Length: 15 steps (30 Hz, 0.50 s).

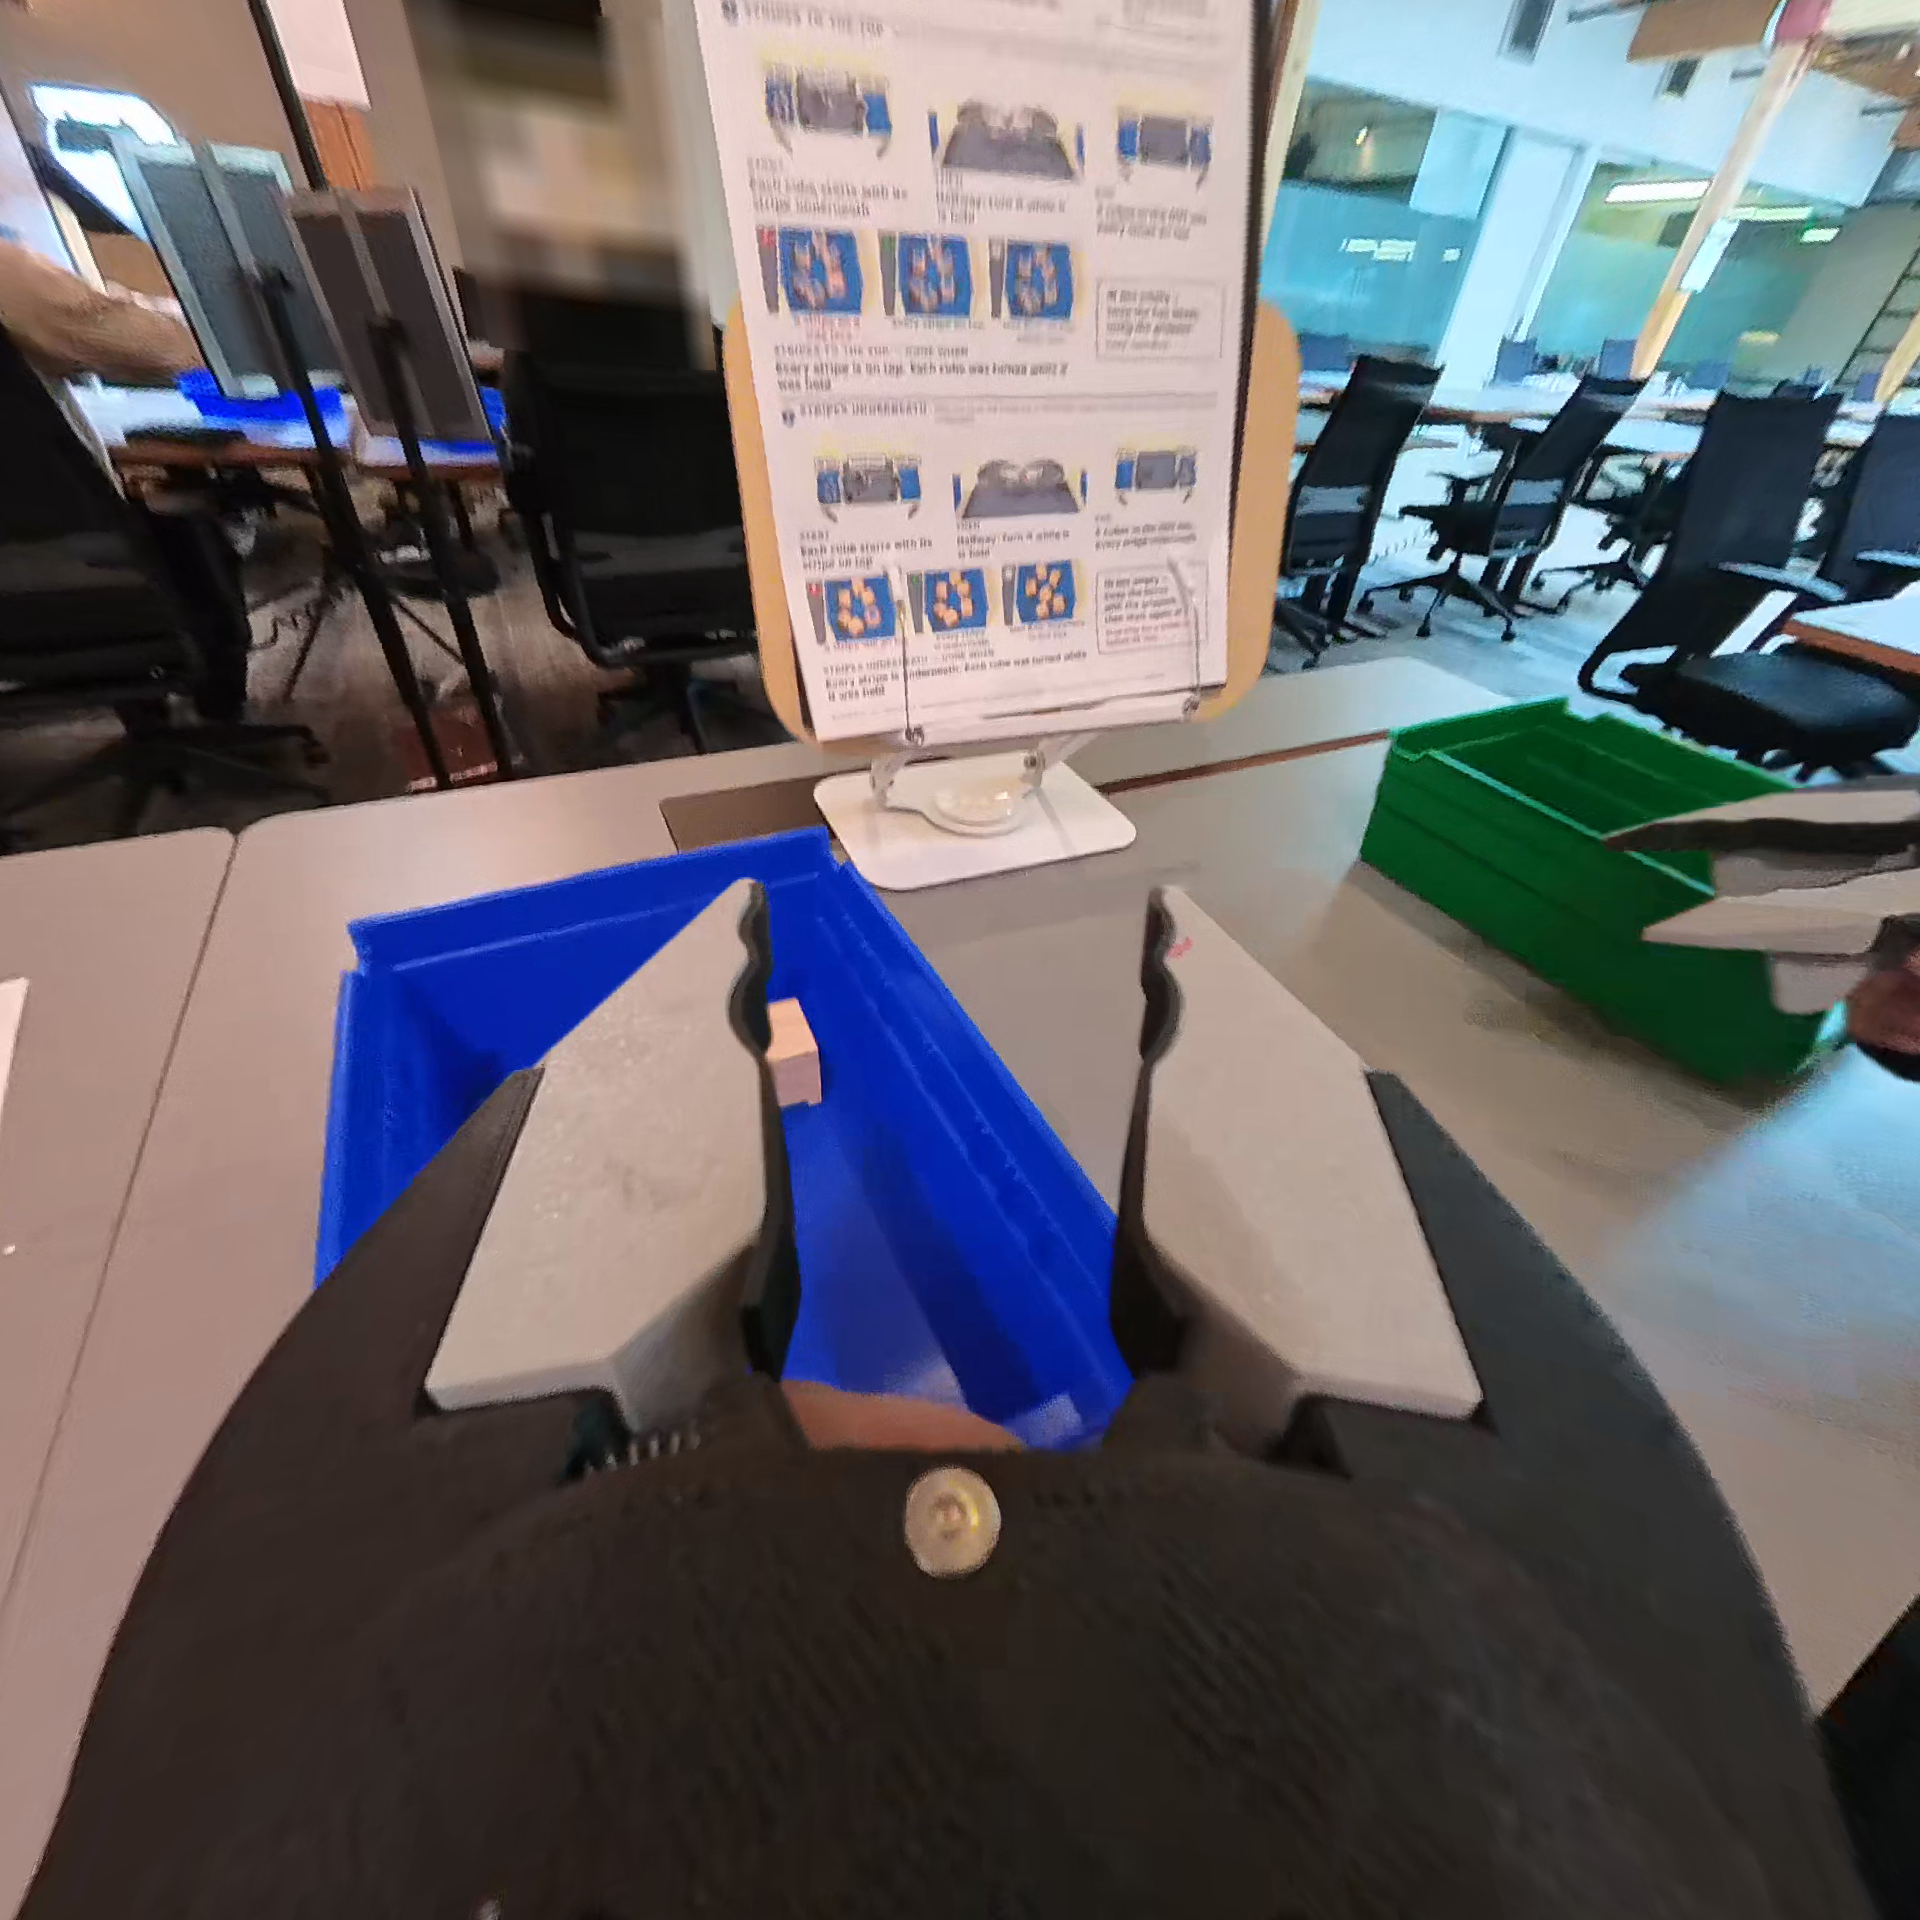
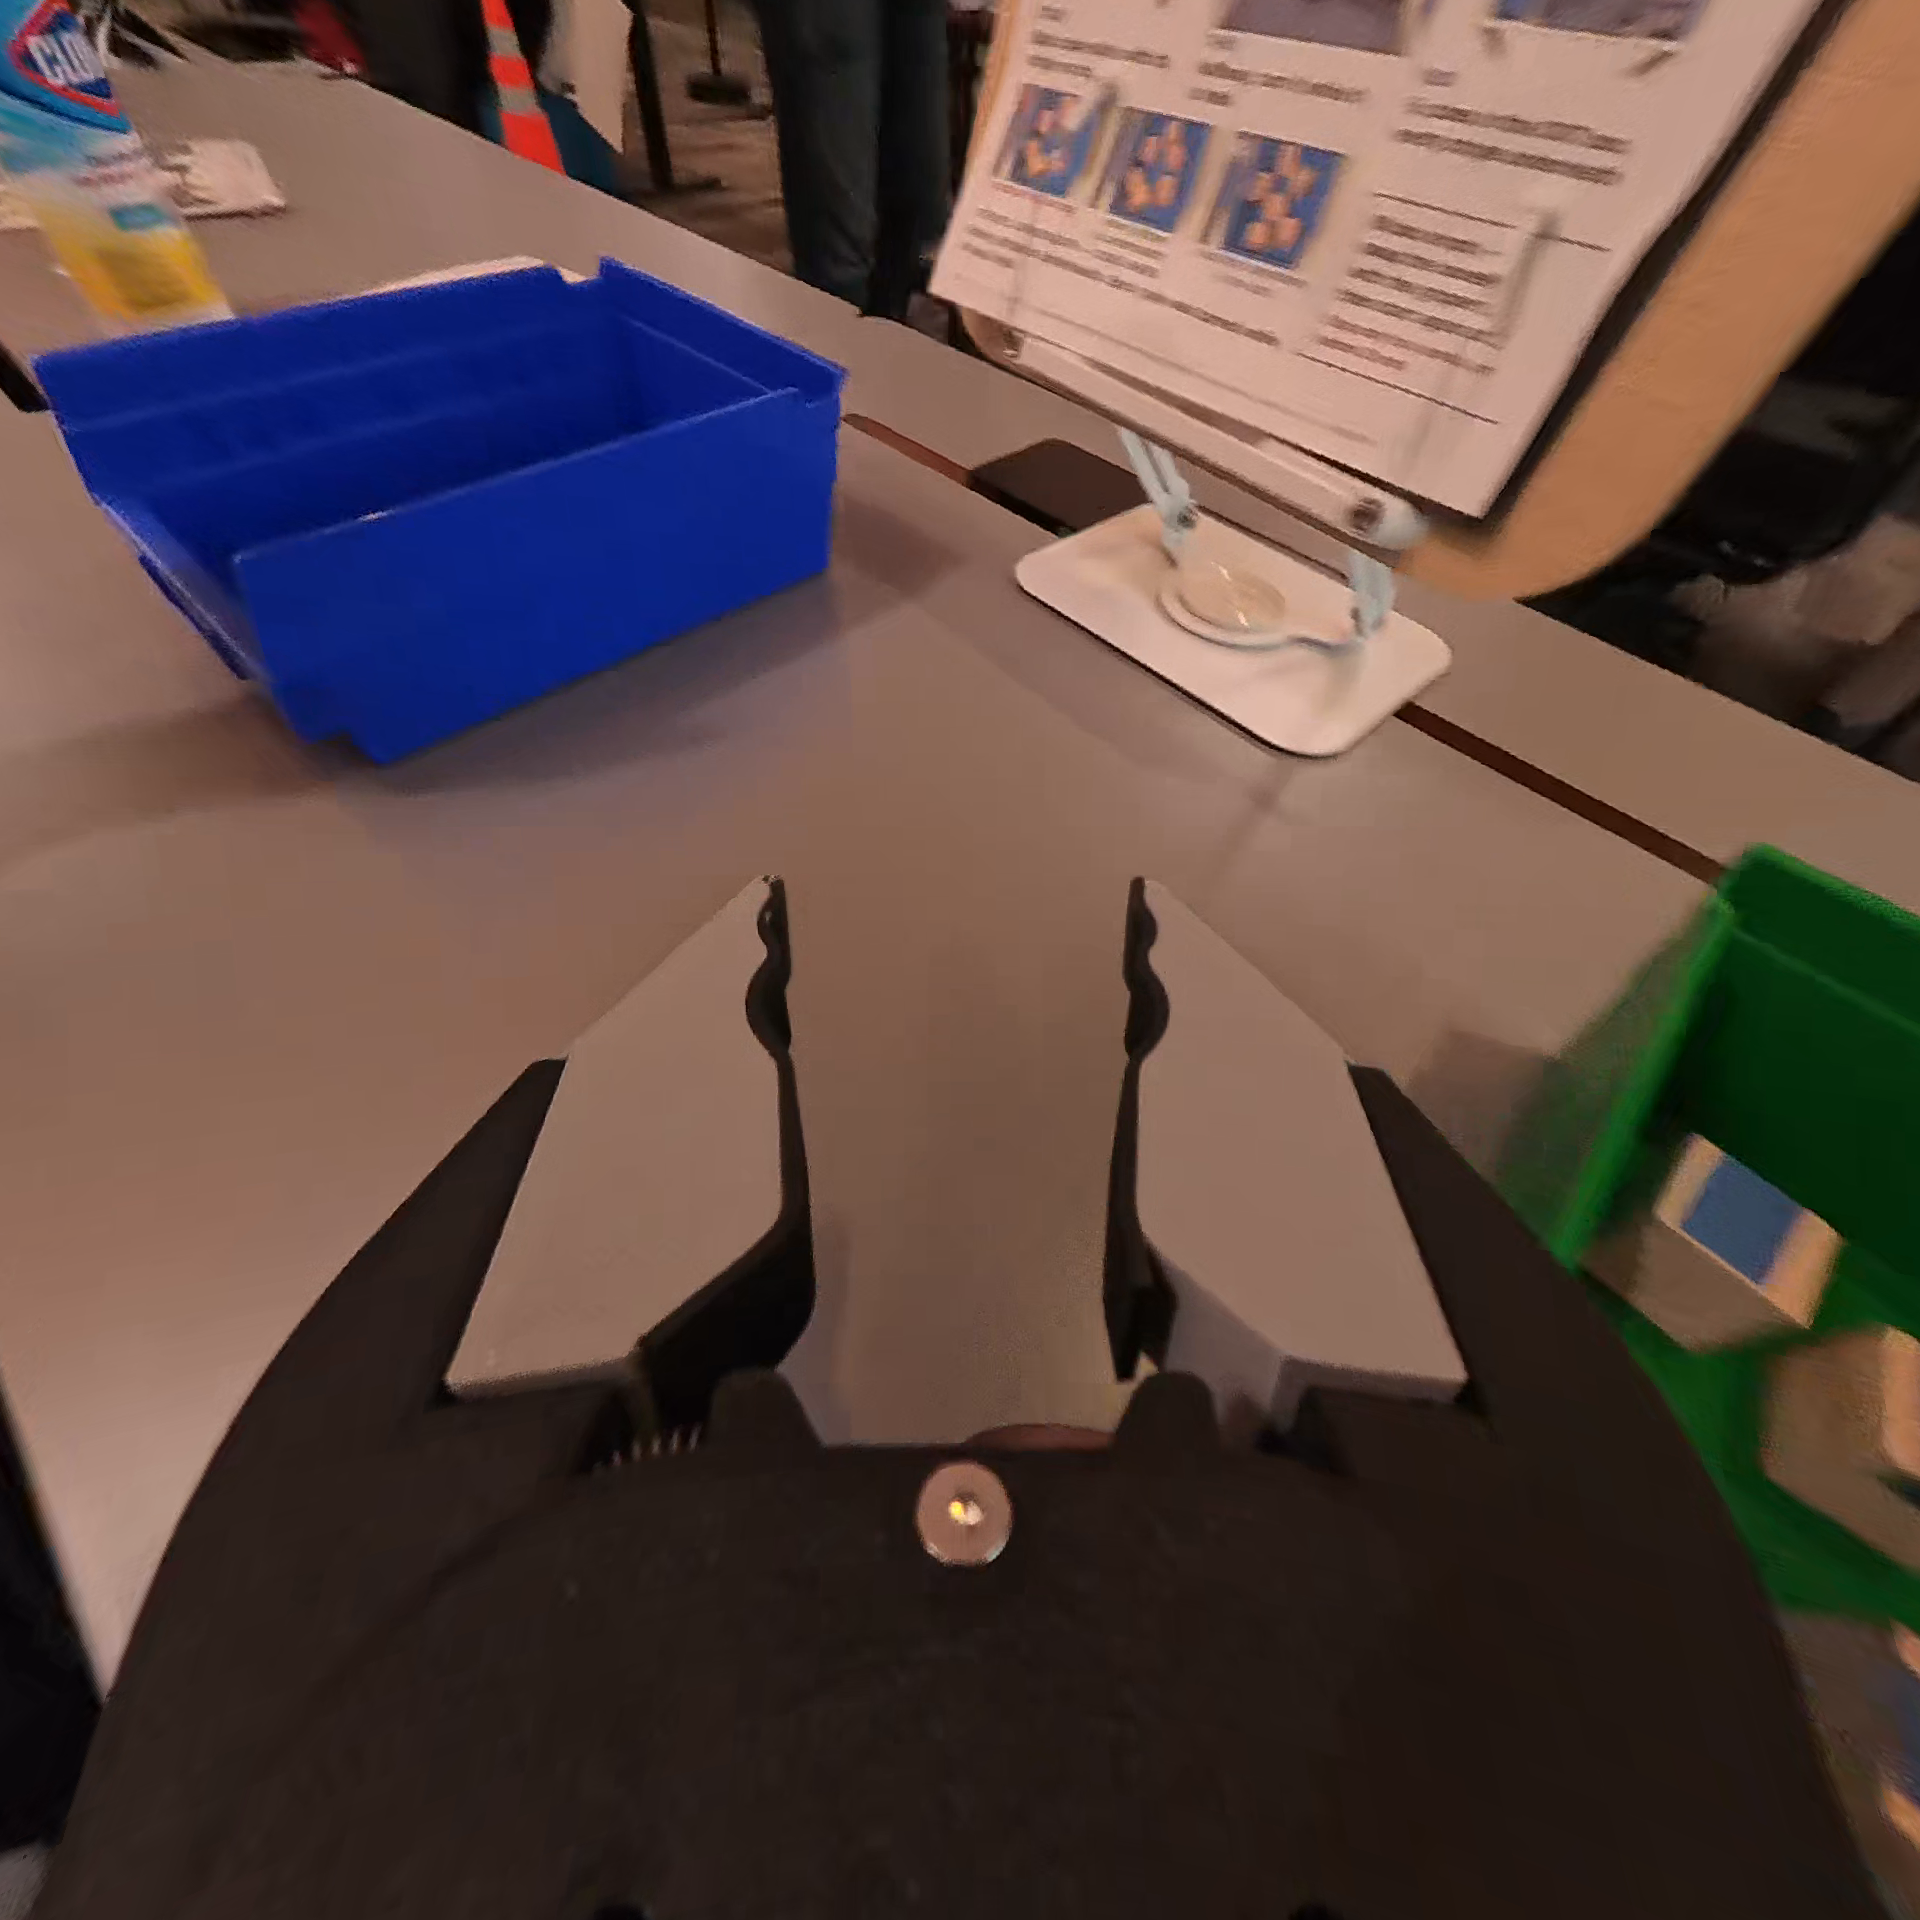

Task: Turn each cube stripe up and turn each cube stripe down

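- I judge the task barely begun: the one cube (image 1: pixel 795 1049) I can see sits on the floor of the blue bin (image 1: pixel 935 1195), pale, with no stripe showing on the faces turned to me, and I cannot tell whether the stripe is underneath.
- Nothing is held in either tool, so as far as I can judge, every turn of that cube is yet to be done; if other cubes exist, my own fingers hide them.
- My left gripper (image 1: pixel 951 935) hovers above the blue bin, pointing down into it, jaws wide apart and empty; the cube lies just beside the inner edge of the left finger, not between the tips.
- My right gripper (image 2: pixel 956 914) hangs over bare bench (image 2: pixel 935 790), jaws likewise apart and empty, between the blue bin and the green bin (image 2: pixel 1787 1060), well apart from the cube.
- An instruction sheet on a stand (image 1: pixel 987 364) stands behind the bins.
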{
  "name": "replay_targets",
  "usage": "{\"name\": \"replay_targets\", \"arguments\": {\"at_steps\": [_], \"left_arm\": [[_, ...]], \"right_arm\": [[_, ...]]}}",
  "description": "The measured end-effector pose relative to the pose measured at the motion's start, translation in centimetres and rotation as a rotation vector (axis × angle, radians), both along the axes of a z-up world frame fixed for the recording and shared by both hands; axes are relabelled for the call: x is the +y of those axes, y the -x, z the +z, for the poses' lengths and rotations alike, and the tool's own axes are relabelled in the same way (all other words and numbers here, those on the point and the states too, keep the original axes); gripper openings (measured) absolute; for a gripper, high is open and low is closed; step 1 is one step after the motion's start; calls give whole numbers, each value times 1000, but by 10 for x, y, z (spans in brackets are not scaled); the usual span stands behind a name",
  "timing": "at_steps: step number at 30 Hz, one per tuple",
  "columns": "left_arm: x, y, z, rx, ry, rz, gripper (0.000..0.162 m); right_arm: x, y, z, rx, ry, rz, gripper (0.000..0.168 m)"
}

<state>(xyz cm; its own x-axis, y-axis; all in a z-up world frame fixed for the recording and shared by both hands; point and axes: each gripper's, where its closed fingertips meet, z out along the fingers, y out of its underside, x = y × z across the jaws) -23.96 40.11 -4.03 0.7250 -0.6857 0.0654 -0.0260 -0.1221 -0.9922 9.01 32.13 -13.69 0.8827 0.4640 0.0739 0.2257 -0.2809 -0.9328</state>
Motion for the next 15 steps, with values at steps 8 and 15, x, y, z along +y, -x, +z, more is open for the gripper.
{"name": "replay_targets", "arguments": {"at_steps": [8,15], "left_arm": [[20,-12,-46,143,114,32,80],[27,-37,-79,197,218,-9,85]], "right_arm": [[46,36,-52,-89,-46,-2,59],[43,19,-60,-117,-60,-50,56]]}}
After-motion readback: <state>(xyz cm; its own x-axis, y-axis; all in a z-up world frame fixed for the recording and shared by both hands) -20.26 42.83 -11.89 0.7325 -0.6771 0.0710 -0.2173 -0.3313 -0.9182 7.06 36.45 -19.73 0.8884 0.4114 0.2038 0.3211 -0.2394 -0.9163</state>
